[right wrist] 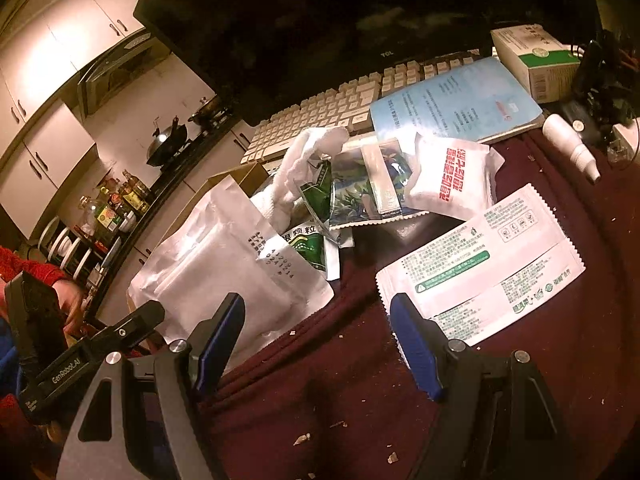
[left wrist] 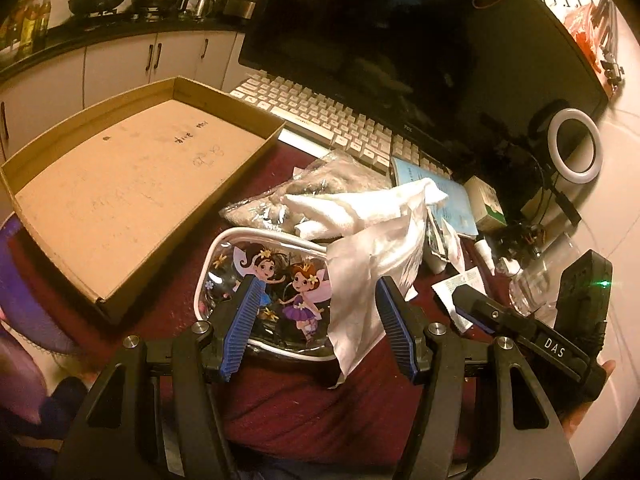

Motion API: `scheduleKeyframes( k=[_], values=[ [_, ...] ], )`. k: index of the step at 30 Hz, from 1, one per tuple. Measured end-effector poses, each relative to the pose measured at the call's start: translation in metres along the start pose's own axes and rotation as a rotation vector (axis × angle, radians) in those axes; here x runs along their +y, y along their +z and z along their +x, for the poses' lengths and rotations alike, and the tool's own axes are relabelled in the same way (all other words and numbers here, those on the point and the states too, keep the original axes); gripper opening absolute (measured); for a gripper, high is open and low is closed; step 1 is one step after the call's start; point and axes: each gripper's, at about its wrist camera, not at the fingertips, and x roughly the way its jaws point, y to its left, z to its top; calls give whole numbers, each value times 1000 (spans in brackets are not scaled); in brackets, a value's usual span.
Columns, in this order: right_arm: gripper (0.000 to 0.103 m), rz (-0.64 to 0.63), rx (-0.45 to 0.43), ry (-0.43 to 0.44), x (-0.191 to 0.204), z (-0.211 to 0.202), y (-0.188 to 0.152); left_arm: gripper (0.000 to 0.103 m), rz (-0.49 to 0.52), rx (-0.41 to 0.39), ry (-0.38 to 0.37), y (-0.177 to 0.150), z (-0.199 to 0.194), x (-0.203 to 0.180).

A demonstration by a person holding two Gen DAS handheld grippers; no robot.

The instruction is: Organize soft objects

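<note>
A clear fairy-print pouch [left wrist: 276,280] lies on the maroon cloth. My left gripper [left wrist: 316,292] is open just above it, fingers on either side of it and a white foil bag [left wrist: 360,280]. A white towel [left wrist: 352,208] and a clear packet [left wrist: 276,192] lie behind. An empty cardboard tray [left wrist: 132,196] sits to the left. My right gripper [right wrist: 316,312] is open and empty over bare cloth, between the white foil bag [right wrist: 224,264] and a flat white wipes packet [right wrist: 480,264]. Green sachets [right wrist: 352,192], the towel [right wrist: 304,160] and a white red-lettered packet [right wrist: 452,176] are piled beyond.
A keyboard [left wrist: 320,116] and dark monitor [left wrist: 420,40] stand at the back. A blue booklet [right wrist: 456,100], small carton [right wrist: 532,60] and white bottle [right wrist: 572,148] lie at the right. A ring light [left wrist: 574,148] stands at the far right. Kitchen counter is beyond on the left.
</note>
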Motion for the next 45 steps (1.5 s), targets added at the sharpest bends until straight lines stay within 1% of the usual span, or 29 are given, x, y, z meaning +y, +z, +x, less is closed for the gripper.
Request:
scheduleKeyframes(
  k=[3,6,11,16,18,20,22,25,26,27,28,29,30,31,32,34,36,37,38,40,43,44,45],
  values=[
    [75,0,-1,-11,1,-1,1,60,-15,0,-5,1,-2,3],
    [75,-15,-12,-16,3,-6,1,60,-15,-20,-10,1,-7,6],
    [75,0,-6,-21,-4,-6,0,60,-1,8,-21,5,-1,5],
    [75,13,-9,34,-5,-7,4,60,18,-14,-61,15,-7,1],
    [75,-1,0,33,-4,-4,6,60,36,-5,-75,19,-4,-3],
    [75,-13,7,-1,-2,-2,7,60,50,9,-109,23,0,-10],
    [75,-24,-12,-43,-4,-8,9,60,76,8,-169,26,0,-21],
    [75,-22,-45,-97,-11,-22,12,60,109,15,-187,24,13,-37],
    [75,-17,-55,-123,-15,-26,13,59,120,26,-180,23,17,-42],
    [75,-8,-60,-148,-20,-30,13,58,127,43,-176,21,22,-45],
    [75,8,-62,-174,-25,-34,13,55,119,53,-205,18,23,-48],
    [75,34,-61,-203,-32,-37,11,44,114,55,-218,16,23,-47],
    [75,60,-56,-221,-39,-38,9,28,109,47,-215,14,21,-47],
    [75,73,-49,-236,-44,-38,8,26,108,41,-208,13,21,-47],
    [75,82,-43,-264,-49,-37,6,20,103,36,-206,13,21,-45],
    [75,88,-40,-310,-55,-34,8,17,68,20,-173,14,23,-38],
    [75,92,-39,-341,-59,-31,15,9,14,40,-211,15,21,-28],
    [75,108,-19,-372,-64,-27,20,9,-16,37,-246,16,17,-22],
    [76,129,-6,-374,-68,-24,25,9,-26,25,-258,15,13,-19],
    [76,136,-5,-347,-72,-21,30,9,-33,14,-260,14,8,-17],
    [77,88,30,-330,-59,-6,34,9,-39,63,-273,8,13,-18],
    [77,56,42,-330,-49,0,34,9,-38,69,-276,6,13,-18],
    [77,33,53,-313,-42,4,34,9,-37,72,-279,4,13,-18]
  ],
)
